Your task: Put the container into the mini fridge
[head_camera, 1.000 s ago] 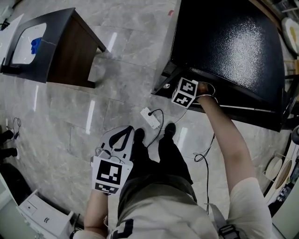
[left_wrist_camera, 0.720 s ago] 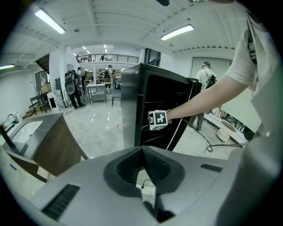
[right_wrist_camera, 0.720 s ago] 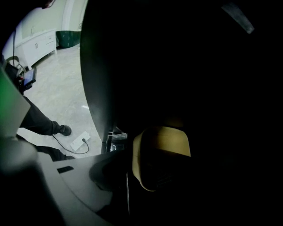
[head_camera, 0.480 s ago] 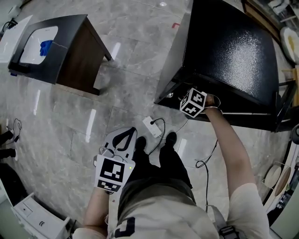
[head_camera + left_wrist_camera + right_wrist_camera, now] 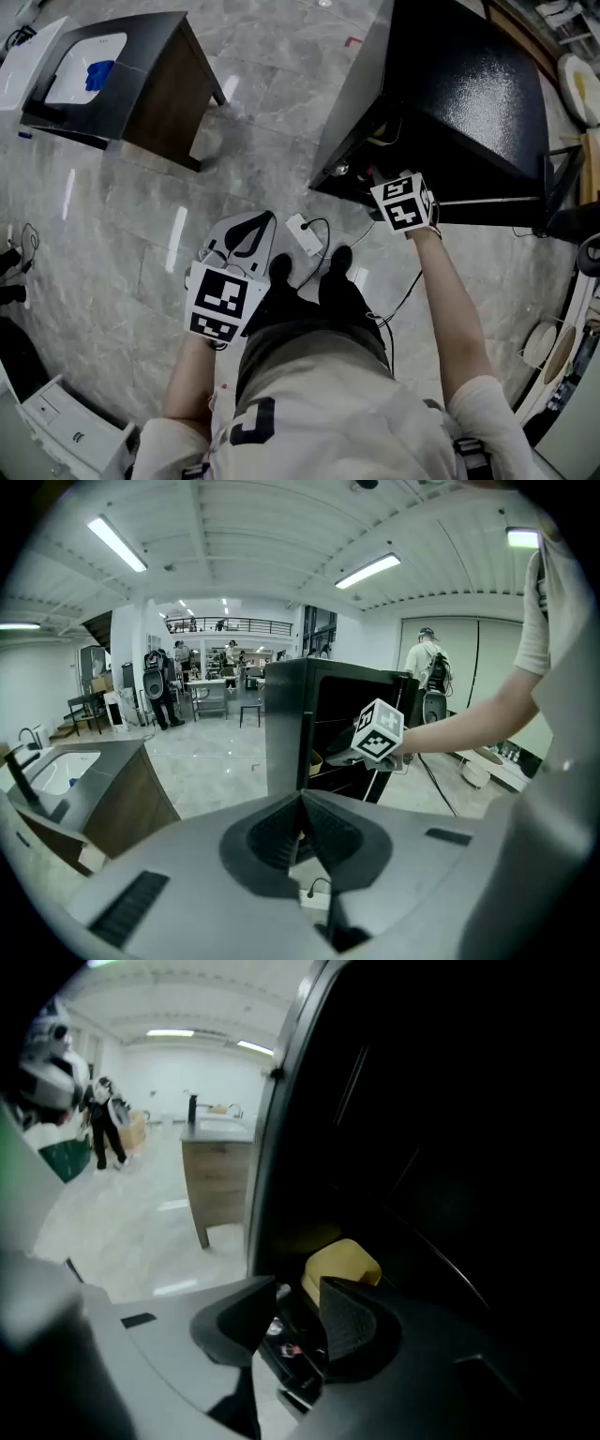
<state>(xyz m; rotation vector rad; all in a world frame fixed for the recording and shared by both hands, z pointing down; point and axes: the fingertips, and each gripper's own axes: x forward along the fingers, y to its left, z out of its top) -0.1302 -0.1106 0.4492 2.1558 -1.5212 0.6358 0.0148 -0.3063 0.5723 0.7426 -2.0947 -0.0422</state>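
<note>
Yellow container [image 5: 342, 1265]: sits inside the mini fridge [image 5: 469, 84], on a dark shelf near its front edge, which is where the task wants it.
Right claw [image 5: 298, 1290]: my jaws have just been opening and now stand wide. Nothing is between the pads, and the container lies just beyond them, not touching.
Left claw [image 5: 302, 799]: jaws closed together on nothing, held low by my waist, well apart from the fridge.
Handling, my guess: a small rounded plastic tub, probably light and stiff, with a smooth skin that could slip at the curved corners.
Where to hold: across the two flatter side walls, pads square on, not on the corners.
Contents: hidden, so I would keep it level.
Fridge front: open toward me, interior dark.
</note>
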